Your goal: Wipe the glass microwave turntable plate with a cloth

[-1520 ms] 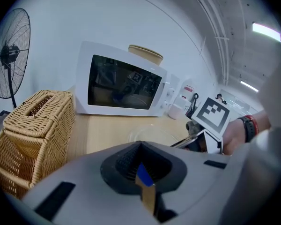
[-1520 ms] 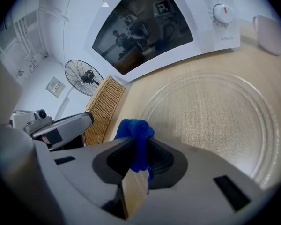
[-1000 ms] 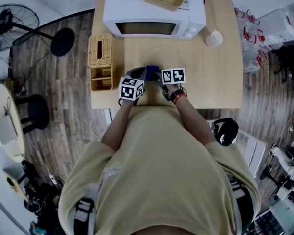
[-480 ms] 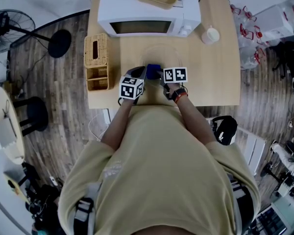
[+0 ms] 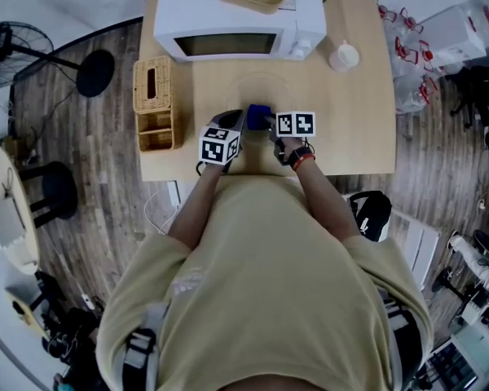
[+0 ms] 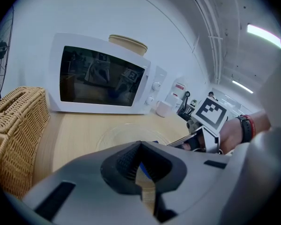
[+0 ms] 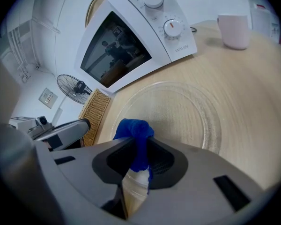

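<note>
The right hand-held gripper [image 7: 139, 146] pinches the blue cloth [image 7: 133, 130], and the glass plate [image 7: 178, 111] lies flat on the table [image 7: 253, 78] just ahead, farther from the closed, empty left hand-held gripper [image 6: 140, 146].

Bright, even light from ceiling lamps [image 6: 263, 33]; fisheye edges warp, corners seemingly vignetted.

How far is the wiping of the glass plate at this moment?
Done: the glass plate lies out on the table, before the microwave. In hand: the right gripper is shut on the blue cloth at the plate's near rim. Still to do: the wiping itself; no wiped area can be told apart.
</note>
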